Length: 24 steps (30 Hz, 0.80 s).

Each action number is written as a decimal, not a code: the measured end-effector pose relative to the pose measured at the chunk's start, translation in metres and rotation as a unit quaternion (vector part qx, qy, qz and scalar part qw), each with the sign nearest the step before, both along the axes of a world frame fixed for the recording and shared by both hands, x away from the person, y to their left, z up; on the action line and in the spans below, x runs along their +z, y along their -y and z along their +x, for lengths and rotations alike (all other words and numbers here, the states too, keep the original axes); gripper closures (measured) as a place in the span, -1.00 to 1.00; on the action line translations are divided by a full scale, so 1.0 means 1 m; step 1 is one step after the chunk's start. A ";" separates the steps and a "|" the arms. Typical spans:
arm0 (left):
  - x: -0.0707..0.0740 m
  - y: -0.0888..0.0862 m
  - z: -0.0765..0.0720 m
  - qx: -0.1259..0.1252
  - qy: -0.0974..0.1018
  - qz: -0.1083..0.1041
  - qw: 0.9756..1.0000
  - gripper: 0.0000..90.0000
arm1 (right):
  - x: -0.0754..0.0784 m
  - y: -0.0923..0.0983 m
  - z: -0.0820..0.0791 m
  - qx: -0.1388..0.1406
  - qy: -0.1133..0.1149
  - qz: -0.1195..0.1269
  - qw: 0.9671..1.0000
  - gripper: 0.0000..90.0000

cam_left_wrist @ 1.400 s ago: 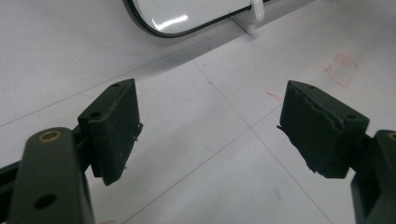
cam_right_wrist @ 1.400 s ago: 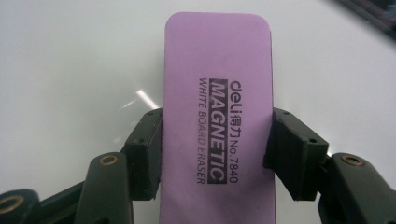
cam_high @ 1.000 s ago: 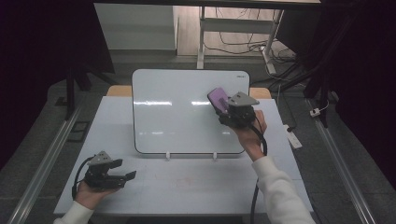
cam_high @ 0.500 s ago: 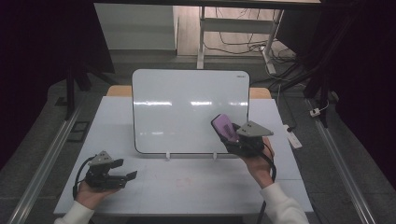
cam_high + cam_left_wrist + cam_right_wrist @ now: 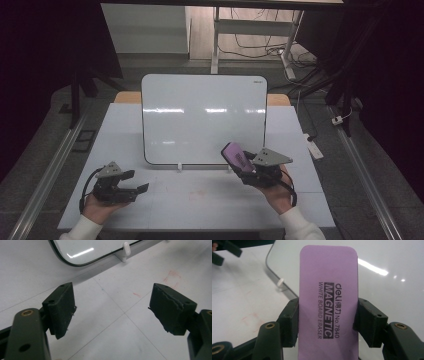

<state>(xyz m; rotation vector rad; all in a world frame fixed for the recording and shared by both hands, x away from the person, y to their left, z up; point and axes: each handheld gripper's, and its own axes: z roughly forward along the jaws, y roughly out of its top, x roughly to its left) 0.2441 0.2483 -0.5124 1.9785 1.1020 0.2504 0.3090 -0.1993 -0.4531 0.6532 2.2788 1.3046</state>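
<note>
The right tool [image 5: 246, 167] grips a purple whiteboard eraser [image 5: 237, 157] by its long sides, its jaws pressed flat against both edges. It is held above the tabletop [image 5: 200, 200], just in front of the lower right corner of the whiteboard [image 5: 200, 115], which stands propped near the tabletop's far edge. The left tool [image 5: 135, 189] sits low near the front left corner of the tabletop, its jaws standing well apart with nothing between them.
</note>
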 end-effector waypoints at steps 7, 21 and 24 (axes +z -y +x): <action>0.002 0.004 0.001 -0.017 0.007 0.002 1.000 -0.50 | -0.011 -0.009 -0.001 0.036 -0.018 -0.014 0.999 -0.11; 0.017 0.025 0.010 -0.057 0.014 -0.008 0.998 -0.45 | -0.017 -0.015 -0.001 0.044 -0.029 -0.021 0.998 -0.11; 0.022 0.031 0.015 -0.062 0.010 -0.015 0.998 -0.42 | -0.018 -0.018 -0.002 0.047 -0.028 -0.025 0.998 -0.11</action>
